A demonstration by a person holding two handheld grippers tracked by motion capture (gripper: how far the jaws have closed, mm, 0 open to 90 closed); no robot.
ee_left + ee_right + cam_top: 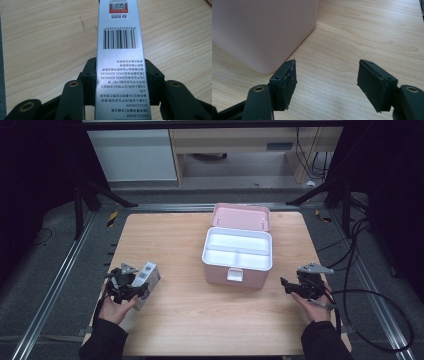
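A silver carton (146,279) is gripped by the left gripper (131,287) at the near-left part of the table (165,235), well apart from the pink case (237,255). In the left gripper view the carton (120,62) runs lengthwise between the two black jaws, which are pressed against its long sides; a barcode and printed text are seen on its upper face, and wood grain is seen on both sides of it. Whether the carton rests on the table or is lifted just clear of it cannot be told. The case is stood at the centre of the table with its lid (241,216) thrown back toward the far edge; its white tray (238,249) is exposed, divided into compartments, and nothing is seen in them. The latch (234,274) is on the near wall. The right gripper (290,286) is held low at the near-right, beside the case and not touching it; in the right gripper view its jaws are spread wide with nothing between them, and a rounded corner of the case (262,32) is seen just ahead to the left. Judged progress: the case is already opened and the carton is secured, so the grasp stage is taken as done. Left to do, as judged: the carry across to the case, placement in the tray, and presumably closing of the lid.
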